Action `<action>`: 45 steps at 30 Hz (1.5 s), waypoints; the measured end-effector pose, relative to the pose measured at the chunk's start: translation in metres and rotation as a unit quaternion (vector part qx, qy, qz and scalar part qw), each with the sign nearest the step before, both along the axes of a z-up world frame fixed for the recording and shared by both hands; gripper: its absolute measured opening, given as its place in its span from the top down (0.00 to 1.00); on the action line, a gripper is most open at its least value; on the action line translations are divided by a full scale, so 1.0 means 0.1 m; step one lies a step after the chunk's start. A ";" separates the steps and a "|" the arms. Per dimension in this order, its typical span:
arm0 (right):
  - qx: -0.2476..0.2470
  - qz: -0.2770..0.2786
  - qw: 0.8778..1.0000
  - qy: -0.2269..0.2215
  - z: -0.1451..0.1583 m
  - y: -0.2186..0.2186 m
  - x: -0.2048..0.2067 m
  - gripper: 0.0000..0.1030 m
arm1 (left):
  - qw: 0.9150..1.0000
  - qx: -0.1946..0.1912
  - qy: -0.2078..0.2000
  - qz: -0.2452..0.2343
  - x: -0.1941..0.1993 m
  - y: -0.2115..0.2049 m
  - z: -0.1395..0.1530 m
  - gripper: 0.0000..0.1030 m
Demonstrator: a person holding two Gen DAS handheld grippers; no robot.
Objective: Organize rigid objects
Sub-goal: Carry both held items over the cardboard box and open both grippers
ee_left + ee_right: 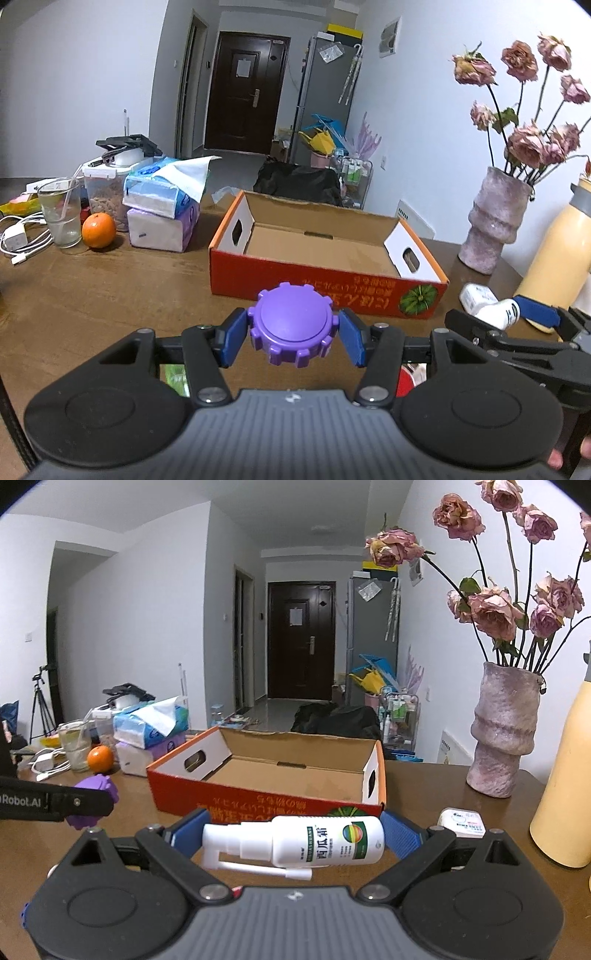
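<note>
Brown worktop (110, 288) up close; left tongs (292, 334) clamp a purple gear knob (291, 326); right tongs (293, 836) pinch a white spray bottle (295, 843) lengthwise; just past both, the open orange box (266, 771); vase (502, 738) behind.

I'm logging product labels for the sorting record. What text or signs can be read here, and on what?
"西瓜霜": white spray bottle, held in the right hand-held gripper.
"Robot.AI": left hand-held gripper arm.
Orange print on the red cardboard box: upside down, unreadable.
Small white box: too small.

A home: fridge (325, 99), front door (245, 92), vase of roses (506, 734)
</note>
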State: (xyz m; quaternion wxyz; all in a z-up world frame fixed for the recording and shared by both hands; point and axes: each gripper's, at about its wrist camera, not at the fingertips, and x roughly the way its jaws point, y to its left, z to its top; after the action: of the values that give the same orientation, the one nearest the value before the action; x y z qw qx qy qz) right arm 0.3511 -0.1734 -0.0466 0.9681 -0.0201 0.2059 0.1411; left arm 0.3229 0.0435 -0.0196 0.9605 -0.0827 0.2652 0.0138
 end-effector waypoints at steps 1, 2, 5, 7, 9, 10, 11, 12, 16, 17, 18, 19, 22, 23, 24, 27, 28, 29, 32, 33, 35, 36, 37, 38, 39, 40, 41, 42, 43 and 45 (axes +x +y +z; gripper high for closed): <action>-0.001 -0.003 1.000 -0.001 0.00 0.01 0.03 0.05 | 1.000 -0.001 -0.002 0.001 0.03 0.00 0.00 0.46; -0.001 -0.006 1.000 -0.002 0.00 0.02 0.06 0.05 | 1.000 -0.001 -0.004 0.003 0.07 0.00 0.01 0.46; 0.001 -0.014 1.000 -0.004 0.01 0.03 0.15 0.05 | 1.000 -0.004 -0.009 0.009 0.19 -0.01 0.02 0.46; 0.004 -0.018 1.000 -0.005 0.01 0.05 0.21 0.05 | 1.000 -0.003 -0.010 0.012 0.26 -0.01 0.02 0.46; 0.002 -0.024 1.000 -0.008 0.02 0.08 0.28 0.05 | 1.000 -0.002 -0.009 0.015 0.34 -0.01 0.02 0.46; 0.002 -0.026 1.000 -0.010 0.03 0.09 0.31 0.05 | 1.000 -0.001 -0.010 0.017 0.39 -0.01 0.02 0.46; 0.004 -0.026 1.000 -0.010 0.03 0.11 0.35 0.05 | 1.000 -0.001 -0.011 0.019 0.42 -0.01 0.02 0.46; 0.006 -0.027 1.000 -0.010 0.04 0.12 0.39 0.05 | 1.000 -0.001 -0.011 0.022 0.46 -0.01 0.02 0.46; 0.009 -0.029 0.999 -0.012 0.06 0.17 0.53 0.05 | 0.999 0.001 -0.015 0.033 0.60 0.02 0.03 0.46; 0.011 -0.030 0.999 -0.012 0.06 0.18 0.57 0.05 | 0.999 0.000 -0.016 0.036 0.63 0.03 0.03 0.46; 0.011 -0.031 0.999 -0.012 0.06 0.20 0.61 0.05 | 0.999 -0.001 -0.016 0.039 0.67 0.04 0.04 0.46; 0.011 -0.031 0.999 -0.012 0.05 0.22 0.64 0.05 | 0.999 -0.003 -0.017 0.041 0.71 0.05 0.04 0.46; 0.011 -0.029 0.999 -0.011 0.05 0.26 0.75 0.05 | 0.999 0.000 -0.020 0.046 0.81 0.06 0.04 0.46; 0.011 -0.029 0.999 -0.010 0.04 0.27 0.79 0.05 | 0.999 0.000 -0.020 0.047 0.84 0.06 0.04 0.46; 0.011 -0.029 0.999 -0.009 0.04 0.28 0.82 0.05 | 0.999 0.000 -0.019 0.048 0.88 0.06 0.03 0.46; 0.010 -0.030 0.999 -0.007 0.03 0.31 0.92 0.05 | 0.998 0.001 -0.021 0.052 0.98 0.07 0.03 0.46; 0.010 -0.029 1.000 -0.006 0.03 0.32 0.95 0.05 | 0.998 0.002 -0.023 0.054 1.01 0.07 0.03 0.46; 0.009 -0.029 1.000 -0.005 0.02 0.33 0.98 0.05 | 0.998 0.003 -0.024 0.056 1.04 0.08 0.03 0.46; 0.006 -0.030 1.000 -0.002 0.00 0.36 1.08 0.05 | 0.998 0.007 -0.026 0.059 1.13 0.08 0.02 0.46; 0.005 -0.031 1.000 0.000 -0.01 0.37 1.11 0.05 | 0.998 0.006 -0.025 0.059 1.17 0.08 0.02 0.46; 0.003 -0.033 0.999 0.002 -0.02 0.38 1.17 0.05 | 0.998 0.009 -0.025 0.061 1.22 0.08 0.01 0.46; 0.002 -0.034 0.999 0.004 -0.03 0.39 1.21 0.05 | 0.998 0.011 -0.025 0.062 1.25 0.08 0.01 0.46; 0.002 -0.035 0.999 0.005 -0.04 0.39 1.23 0.05 | 0.998 0.012 -0.025 0.062 1.28 0.08 0.00 0.46; 0.001 -0.036 0.999 0.007 -0.04 0.40 1.26 0.05 | 0.998 0.013 -0.025 0.062 1.31 0.08 0.00 0.46; 0.001 -0.037 0.999 0.008 -0.05 0.40 1.29 0.05 | 0.998 0.014 -0.025 0.063 1.34 0.08 -0.01 0.46; 0.000 -0.039 0.999 0.010 -0.05 0.40 1.32 0.05 | 0.998 0.015 -0.025 0.064 1.37 0.08 -0.01 0.46; 0.000 -0.040 0.999 0.012 -0.06 0.40 1.35 0.05 | 0.997 0.016 -0.025 0.065 1.40 0.08 -0.02 0.46; -0.001 -0.043 0.999 0.014 -0.06 0.40 1.38 0.05 | 0.997 0.017 -0.025 0.065 1.43 0.08 -0.02 0.46; -0.002 -0.045 0.999 0.015 -0.07 0.40 1.40 0.05 | 0.997 0.018 -0.025 0.066 1.45 0.08 -0.02 0.46; -0.002 -0.048 0.999 0.019 -0.08 0.40 1.46 0.05 | 0.997 0.020 -0.023 0.067 1.51 0.09 -0.03 0.46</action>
State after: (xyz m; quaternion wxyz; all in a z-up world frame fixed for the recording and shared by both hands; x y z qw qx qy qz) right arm 0.4971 -0.1334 -0.0549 0.9697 -0.0099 0.2254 0.0941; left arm 0.4742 0.0521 -0.0229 0.9647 -0.0815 0.2367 0.0818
